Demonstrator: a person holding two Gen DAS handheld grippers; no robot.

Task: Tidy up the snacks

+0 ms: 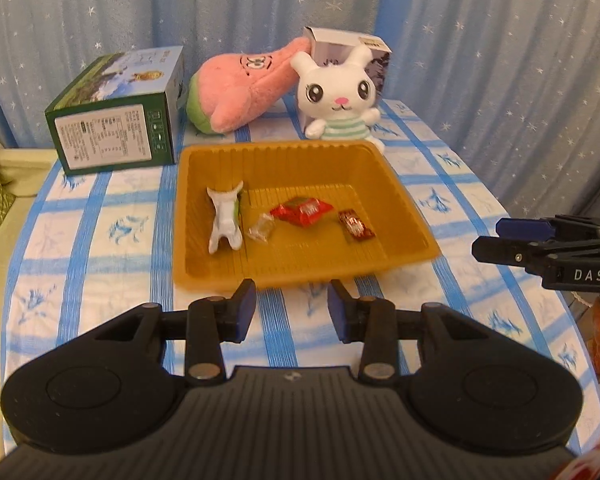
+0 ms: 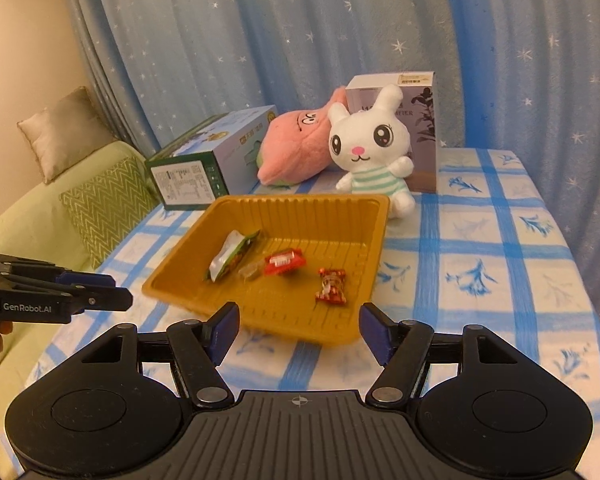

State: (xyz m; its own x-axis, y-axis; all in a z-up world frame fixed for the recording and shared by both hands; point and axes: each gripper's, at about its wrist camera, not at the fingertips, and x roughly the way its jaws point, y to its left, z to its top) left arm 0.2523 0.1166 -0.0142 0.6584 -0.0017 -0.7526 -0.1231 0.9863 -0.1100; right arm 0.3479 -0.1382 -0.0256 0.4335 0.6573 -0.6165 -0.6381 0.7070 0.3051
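Snacks are all sitting in the yellow tray (image 1: 400, 200), centre of both views, on the blue-checked tablecloth (image 1: 100, 216). In the left-wrist view I count four, running left to right across the tray floor: a white-and-green packet (image 1: 225, 220) leaning against the left wall, a small clear-wrapped candy (image 1: 261, 229) just beside it, a red packet (image 1: 302, 210) mid-tray, and a dark red candy (image 1: 355, 226) to the right, apart from the others. Same four in the right-wrist view, w/ the dark red candy nearest the lower edge of the tray.

My left gripper (image 1: 292, 312) sits at the bottom of its frame, just short of the tray's near rim, jaws apart w/ nothing between them. My right gripper (image 2: 298, 330) is likewise at the bottom of its frame over the near rim, jaws spread wider, also empty. Each gripper shows at the side edge of the other's view.

Behind the tray, upper centre: a white bunny plush (image 1: 340, 92) upright, a pink plush (image 1: 244, 84) lying on its side left of it, a pale box (image 1: 376, 52) behind the bunny. A green box (image 1: 116, 120) lies upper left. Starry blue curtain (image 1: 500, 40) across the back; green sofa w/ cushions (image 2: 96, 208) at left in the right-wrist view.
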